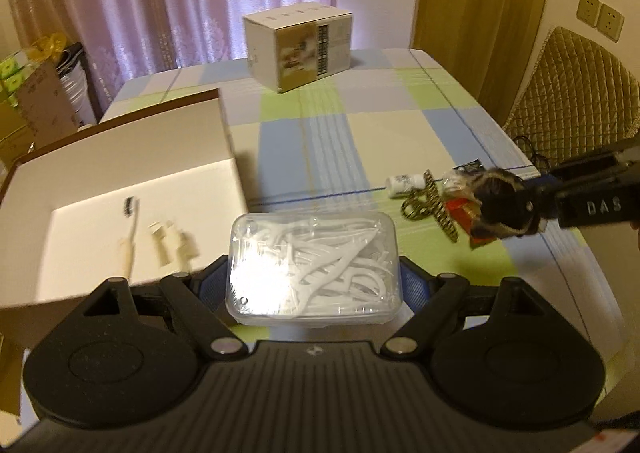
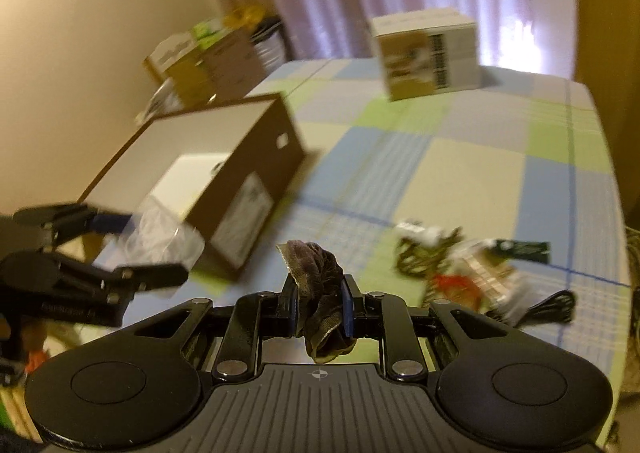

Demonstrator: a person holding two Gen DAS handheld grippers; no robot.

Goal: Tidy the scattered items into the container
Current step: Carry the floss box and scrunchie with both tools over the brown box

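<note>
We held the left gripper clamped on a clear plastic case of floss picks, one finger on each short side, with the case lifted beside the near right corner of the open box. That box stood at the left edge of the table, its white inside already holding a toothbrush and two small pale items too blurred for us to name.

Our right gripper was closed on a dark brown scrunchie, the fabric bunched between the two fingers and spilling above and below them. In the left wrist view it hung over the right side of the table, just above the remaining heap. That heap lay near the right edge: a small white bottle, a patterned hair claw, a red packet and some wrapped bits we could not make out.

A closed printed carton stood at the far edge of the checked tablecloth, well apart from everything else. A quilted chair back showed beyond the right edge.
</note>
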